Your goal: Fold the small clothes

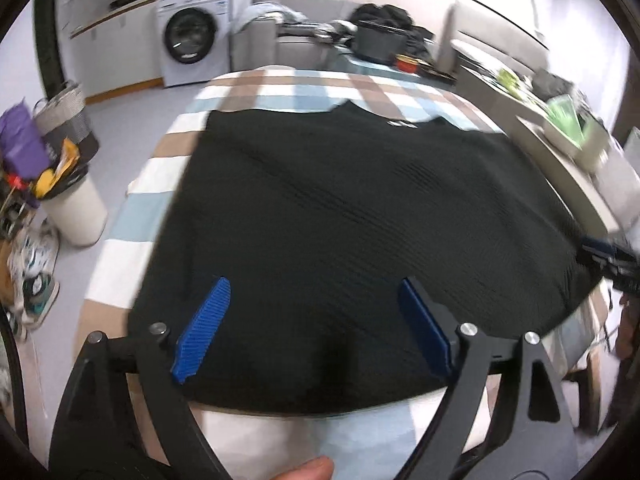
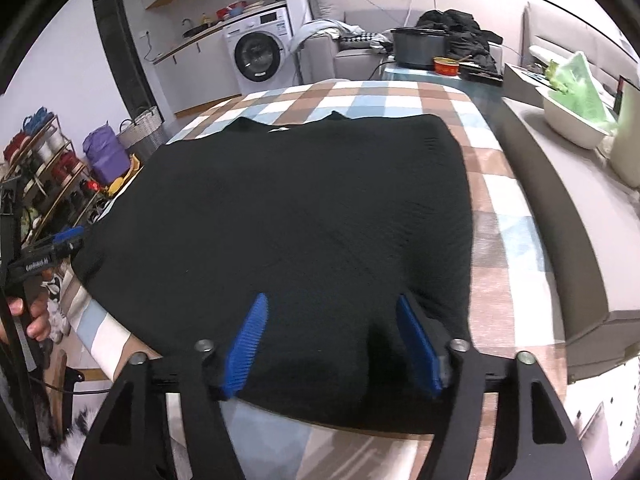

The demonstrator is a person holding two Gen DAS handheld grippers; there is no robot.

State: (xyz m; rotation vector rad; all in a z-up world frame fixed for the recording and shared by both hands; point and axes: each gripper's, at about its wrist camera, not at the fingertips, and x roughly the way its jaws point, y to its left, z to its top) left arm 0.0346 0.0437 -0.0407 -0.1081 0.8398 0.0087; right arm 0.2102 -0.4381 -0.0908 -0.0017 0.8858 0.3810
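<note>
A black ribbed knit garment (image 1: 340, 208) lies spread flat on the checked tablecloth (image 1: 280, 84), its neckline at the far end; it also shows in the right wrist view (image 2: 296, 208). My left gripper (image 1: 314, 292) is open, its blue pads above the garment's near hem, holding nothing. My right gripper (image 2: 332, 308) is open over the near hem further right, also empty. The right gripper shows at the right edge of the left wrist view (image 1: 608, 260). The left gripper shows at the left edge of the right wrist view (image 2: 52, 248).
A washing machine (image 2: 258, 54) stands at the back. A dark pot (image 2: 418, 48) and red bowl (image 2: 446, 66) sit beyond the table. A grey sofa (image 2: 560, 200) with a white basin (image 2: 572, 128) runs along the right. Baskets (image 1: 68, 120) and shoes lie on the floor left.
</note>
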